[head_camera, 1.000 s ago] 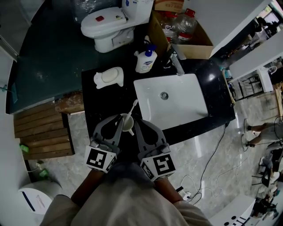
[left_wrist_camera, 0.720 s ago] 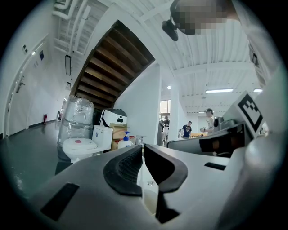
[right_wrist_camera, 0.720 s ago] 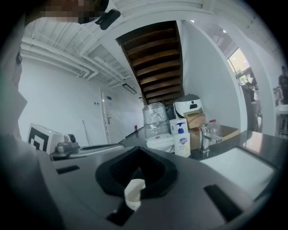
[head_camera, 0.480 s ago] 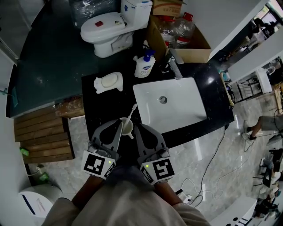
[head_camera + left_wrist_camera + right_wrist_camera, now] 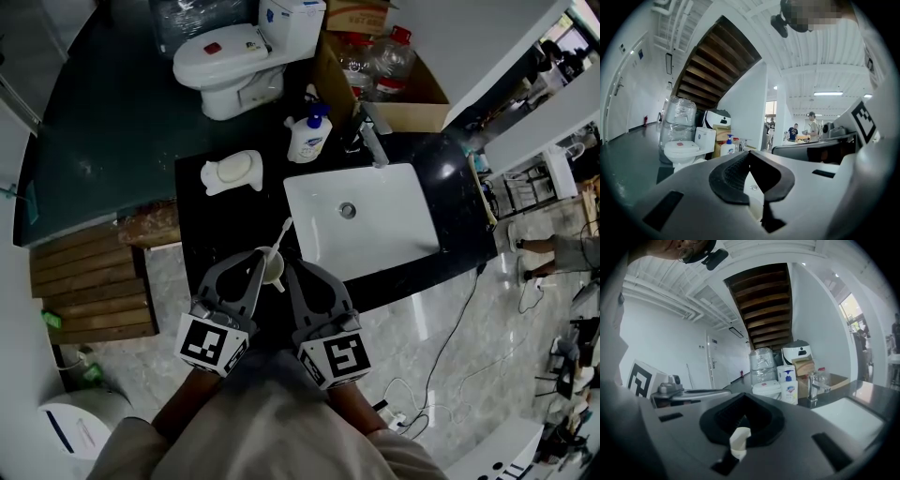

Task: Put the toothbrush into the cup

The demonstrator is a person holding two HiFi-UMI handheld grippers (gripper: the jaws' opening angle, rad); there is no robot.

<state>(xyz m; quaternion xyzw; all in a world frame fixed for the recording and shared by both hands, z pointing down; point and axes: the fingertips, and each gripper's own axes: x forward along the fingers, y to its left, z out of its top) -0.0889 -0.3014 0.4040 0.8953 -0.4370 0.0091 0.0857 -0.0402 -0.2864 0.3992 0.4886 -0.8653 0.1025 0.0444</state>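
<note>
A cream cup [image 5: 269,267] sits at the front of the black counter [image 5: 202,220], just left of the sink. A white toothbrush [image 5: 281,234] stands in it, its head leaning up and right over the sink's corner. My left gripper [image 5: 255,272] meets the cup from the left. In the left gripper view its jaws [image 5: 750,164] are closed on a cream piece of the cup's wall [image 5: 754,206]. My right gripper [image 5: 286,275] comes in from the right, and in the right gripper view it [image 5: 743,420] is shut on a cream part [image 5: 738,440], which looks like the cup's handle.
A white sink [image 5: 364,217] with a tap [image 5: 372,136] lies to the right. A soap bottle [image 5: 308,133] and a white soap dish [image 5: 231,172] stand further back. Behind the counter are a toilet [image 5: 230,56] and a cardboard box [image 5: 380,70] of bottles.
Both grippers and the cup stay in the same spot. Only the head view shifts slightly.
</note>
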